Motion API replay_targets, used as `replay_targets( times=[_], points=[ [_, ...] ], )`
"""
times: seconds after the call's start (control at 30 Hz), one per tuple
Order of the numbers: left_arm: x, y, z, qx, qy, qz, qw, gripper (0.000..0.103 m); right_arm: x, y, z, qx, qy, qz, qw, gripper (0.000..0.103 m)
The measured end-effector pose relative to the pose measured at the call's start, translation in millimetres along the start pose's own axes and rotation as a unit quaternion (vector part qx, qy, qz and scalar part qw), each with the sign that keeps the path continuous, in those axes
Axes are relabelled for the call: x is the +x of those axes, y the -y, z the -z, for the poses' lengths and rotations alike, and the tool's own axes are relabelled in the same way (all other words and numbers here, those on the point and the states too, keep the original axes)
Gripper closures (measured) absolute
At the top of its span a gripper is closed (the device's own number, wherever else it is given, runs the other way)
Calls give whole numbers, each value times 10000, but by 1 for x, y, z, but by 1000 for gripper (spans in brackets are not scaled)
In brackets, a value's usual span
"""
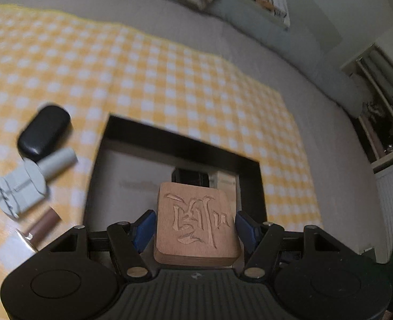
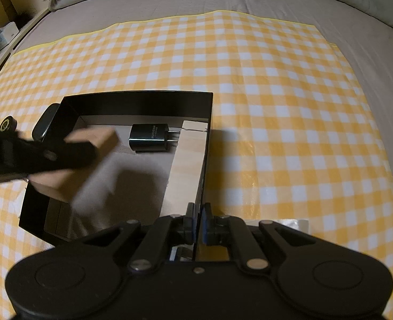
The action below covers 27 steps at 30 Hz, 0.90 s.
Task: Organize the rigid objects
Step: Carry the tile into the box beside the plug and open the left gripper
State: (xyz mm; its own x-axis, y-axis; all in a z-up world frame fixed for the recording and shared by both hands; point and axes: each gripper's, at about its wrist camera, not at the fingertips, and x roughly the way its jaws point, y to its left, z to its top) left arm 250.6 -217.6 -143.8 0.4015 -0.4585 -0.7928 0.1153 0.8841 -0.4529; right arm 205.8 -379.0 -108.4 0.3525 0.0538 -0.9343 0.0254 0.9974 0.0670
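My left gripper [image 1: 195, 225] is shut on a square wooden block [image 1: 193, 200] with a carved character, its blue pads pressing both sides. It hangs over the open black box [image 1: 175, 144]. In the right wrist view that block [image 2: 97, 137] and a blurred black finger [image 2: 71, 152] hover above the left part of the box [image 2: 143, 98]. A black charger [image 2: 149, 138] and a pale wooden plank [image 2: 188, 165] lie inside. My right gripper [image 2: 198, 213] is shut on the box's right wall at the near corner.
The box sits on a yellow checked cloth [image 2: 276, 106] spread over a grey bed. Left of the box lie a black oval case [image 1: 44, 133], a grey tool [image 1: 28, 184] and a brown cylinder [image 1: 43, 224]. Pillows line the far edge.
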Motion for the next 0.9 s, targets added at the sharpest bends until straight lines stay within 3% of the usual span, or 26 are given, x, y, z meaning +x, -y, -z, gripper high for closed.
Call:
replay_targets(
  times=[0.2, 0.4, 0.67, 0.9],
  points=[
    [30, 0, 6, -47, -307, -188, 9993, 37, 0, 0, 0, 7, 0, -9, 10000, 98],
    [53, -3, 5, -32, -339, -418, 9985, 37, 1, -1, -1, 4, 2, -20, 10000, 98],
    [69, 7, 8, 96, -371, -227, 9990, 36, -2, -3, -1, -36, 3, -58, 10000, 97],
    [71, 11, 9, 271, -341, -272, 9987, 34, -1, -2, 0, -50, -1, -63, 10000, 97]
  ],
)
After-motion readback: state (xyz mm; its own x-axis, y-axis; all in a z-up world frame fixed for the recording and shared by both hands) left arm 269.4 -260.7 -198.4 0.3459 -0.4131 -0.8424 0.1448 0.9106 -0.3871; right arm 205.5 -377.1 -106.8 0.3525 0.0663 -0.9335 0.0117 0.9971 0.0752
